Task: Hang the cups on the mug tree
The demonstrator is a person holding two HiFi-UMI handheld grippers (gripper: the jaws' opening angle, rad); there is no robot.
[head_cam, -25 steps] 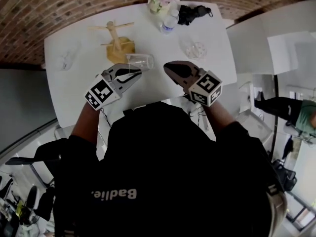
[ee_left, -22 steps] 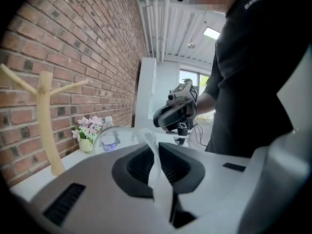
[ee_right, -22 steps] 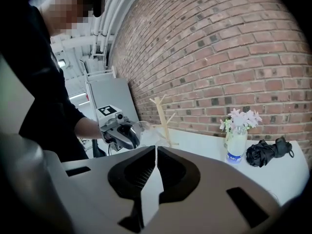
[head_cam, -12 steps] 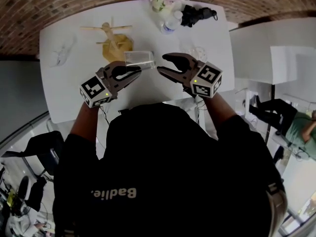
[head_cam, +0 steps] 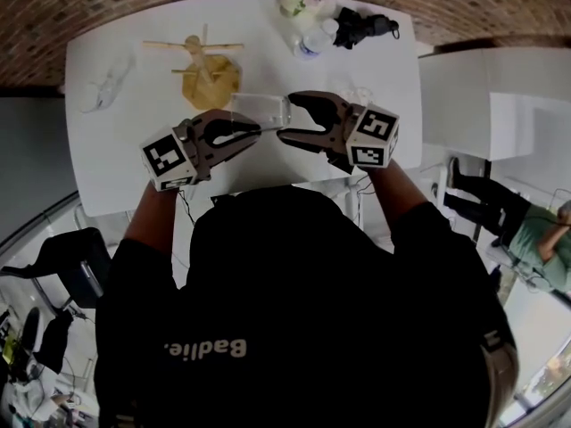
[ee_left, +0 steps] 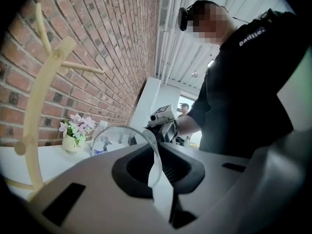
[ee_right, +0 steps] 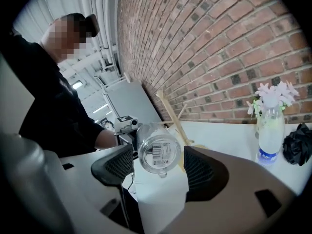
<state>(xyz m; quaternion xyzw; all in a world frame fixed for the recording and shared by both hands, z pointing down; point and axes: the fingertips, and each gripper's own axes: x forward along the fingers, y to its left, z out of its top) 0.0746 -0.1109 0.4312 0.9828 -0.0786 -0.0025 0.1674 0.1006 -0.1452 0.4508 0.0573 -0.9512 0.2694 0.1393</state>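
Okay, L gripper [head_cam: 254, 130] pinches clear cup [head_cam: 259, 107] by rim; R gripper [head_cam: 284, 116] jaws just opened wide round its base, no touch. Prob light, slick, brittle: I'd grip mid-wall.

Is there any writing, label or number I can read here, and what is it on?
"Badlie": on the person's black top.
Barcode sticker on the clear cup, on its base: print too small to read.
Blue label on the water bottle: blurred, unreadable.
Mark on the flower vase: too small to read.
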